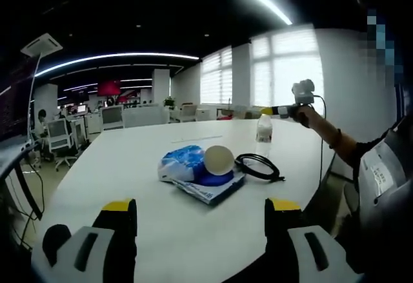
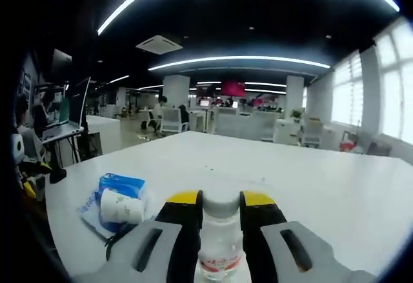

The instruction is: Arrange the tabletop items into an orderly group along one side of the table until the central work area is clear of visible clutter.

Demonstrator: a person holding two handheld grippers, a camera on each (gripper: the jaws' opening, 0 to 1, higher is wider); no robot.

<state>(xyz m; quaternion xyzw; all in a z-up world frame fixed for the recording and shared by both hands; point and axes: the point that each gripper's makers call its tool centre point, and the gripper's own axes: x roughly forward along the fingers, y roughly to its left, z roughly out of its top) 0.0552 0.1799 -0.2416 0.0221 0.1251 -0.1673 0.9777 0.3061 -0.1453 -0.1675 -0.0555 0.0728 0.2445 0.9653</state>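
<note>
A clear water bottle (image 2: 219,234) with a red-and-white label sits between my right gripper's (image 2: 219,200) yellow-tipped jaws, which are shut on it just below its cap. In the left gripper view the same bottle (image 1: 263,128) is upright at the far right of the white table (image 1: 129,167), with the right gripper (image 1: 284,110) at its top. My left gripper (image 1: 201,207) hangs open over the near table edge, holding nothing. In the middle lie a blue tissue pack (image 1: 181,164), a paper cup (image 1: 219,160) on its side, a blue booklet (image 1: 216,189) under them and a coiled black cable (image 1: 258,165).
A person's forearm (image 1: 332,138) reaches in from the right behind the right gripper. The tissue pack (image 2: 119,185), cup (image 2: 121,207) and cable (image 2: 119,239) lie left of the bottle. Office chairs (image 1: 59,142) and desks stand beyond the table's far edge.
</note>
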